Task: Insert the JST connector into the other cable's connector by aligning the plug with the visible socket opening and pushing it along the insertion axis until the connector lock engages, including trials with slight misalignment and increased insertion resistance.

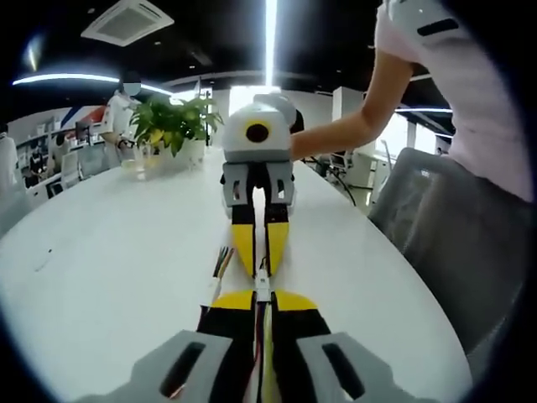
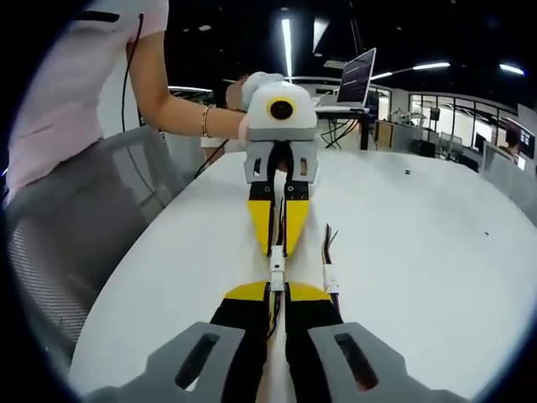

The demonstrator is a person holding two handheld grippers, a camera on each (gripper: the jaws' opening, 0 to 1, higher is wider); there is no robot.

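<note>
Over table (image 2: 419,252), both grippers gripping mated connectors (image 2: 276,270)

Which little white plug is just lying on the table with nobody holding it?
The spare connector with loose coloured wires, lying on the table beside the right gripper. The mated connectors sit pinched between both grippers' tips.

No legible text, label, brand, number or sign in either view. Left gripper view: the wall panel (image 1: 71,117) at far left carries red and blue stripes — graphic only, no characters resolved. Right gripper view: the laptop screen (image 2: 357,75) at the far end of the table (image 2: 419,252) is dark — nothing readable on it.
</note>
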